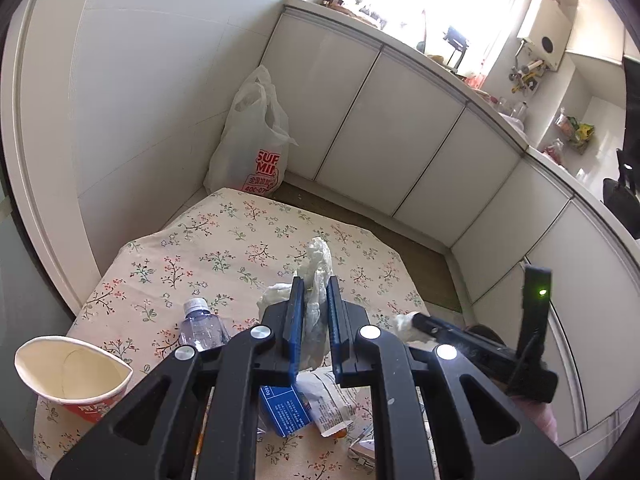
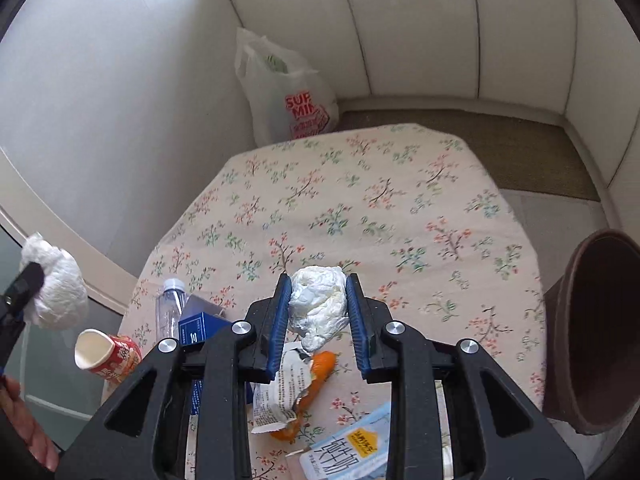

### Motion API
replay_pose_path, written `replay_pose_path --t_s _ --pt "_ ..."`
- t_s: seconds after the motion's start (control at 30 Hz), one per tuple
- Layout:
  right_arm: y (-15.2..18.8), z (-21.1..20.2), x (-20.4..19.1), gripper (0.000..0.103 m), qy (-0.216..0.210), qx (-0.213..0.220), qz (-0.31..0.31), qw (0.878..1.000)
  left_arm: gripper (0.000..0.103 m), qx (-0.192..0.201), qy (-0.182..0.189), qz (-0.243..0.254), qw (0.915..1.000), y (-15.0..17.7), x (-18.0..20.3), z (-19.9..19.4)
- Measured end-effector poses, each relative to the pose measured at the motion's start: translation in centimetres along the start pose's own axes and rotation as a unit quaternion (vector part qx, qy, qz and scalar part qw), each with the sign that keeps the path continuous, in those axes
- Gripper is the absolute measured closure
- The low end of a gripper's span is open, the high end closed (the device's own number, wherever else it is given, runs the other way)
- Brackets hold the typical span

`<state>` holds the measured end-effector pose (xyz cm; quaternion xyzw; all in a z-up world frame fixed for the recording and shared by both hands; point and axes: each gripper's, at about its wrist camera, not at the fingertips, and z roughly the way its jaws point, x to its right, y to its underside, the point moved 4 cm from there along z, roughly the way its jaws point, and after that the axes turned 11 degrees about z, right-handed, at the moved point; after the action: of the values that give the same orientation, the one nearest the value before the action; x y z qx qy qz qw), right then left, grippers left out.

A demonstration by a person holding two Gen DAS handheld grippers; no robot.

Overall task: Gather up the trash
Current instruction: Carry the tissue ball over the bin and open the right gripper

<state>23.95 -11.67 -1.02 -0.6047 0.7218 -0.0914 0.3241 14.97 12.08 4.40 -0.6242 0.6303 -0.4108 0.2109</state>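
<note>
My left gripper is shut on a crumpled white tissue that sticks up between its blue pads, above the floral tablecloth. My right gripper is shut on a second tissue wad, held off the table. Each view catches the other gripper: the right one at the right with its wad, the left one at the far left with its tissue. On the table below lie a torn wrapper, orange peel, a milk pouch and a blue box.
A clear plastic bottle and a tipped paper cup lie near the table's left edge. A brown bin stands off the table's right side. A white plastic bag sits on the floor in the corner, by white cabinets.
</note>
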Motion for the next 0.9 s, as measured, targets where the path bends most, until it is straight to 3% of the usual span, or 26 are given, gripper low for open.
replay_pose_path --t_s 0.17,0.33,0.67,0.73,0.83,0.9 --pt "-2.2 -5.1 4.1 0.076 0.015 0.065 0.029 0.997 0.092 -0.006 0.001 0.01 0.9999 0.5 1.4 0.6" --pt "-3.2 -10.0 9.9 0.076 0.068 0.148 0.063 0.985 0.092 -0.01 0.005 0.031 0.9995 0.9 3.3 1.0" --pt "-2.3 -14.1 21.9 0.074 0.225 0.252 0.138 0.931 0.091 -0.034 0.023 0.073 0.9965 2.6 8.5 3.4" --pt "-2.1 -14.2 23.5 0.066 0.241 0.254 0.153 0.924 0.091 -0.035 0.029 0.08 0.9957 2.9 10.0 3.9" --pt "-1.7 -15.0 25.1 0.028 0.259 0.271 0.16 0.913 0.091 -0.031 0.044 0.094 0.9941 3.1 12.8 4.5" --pt "-1.4 -16.3 25.7 0.022 0.265 0.293 0.162 0.904 0.091 -0.027 0.06 0.095 0.9933 3.3 14.7 5.0"
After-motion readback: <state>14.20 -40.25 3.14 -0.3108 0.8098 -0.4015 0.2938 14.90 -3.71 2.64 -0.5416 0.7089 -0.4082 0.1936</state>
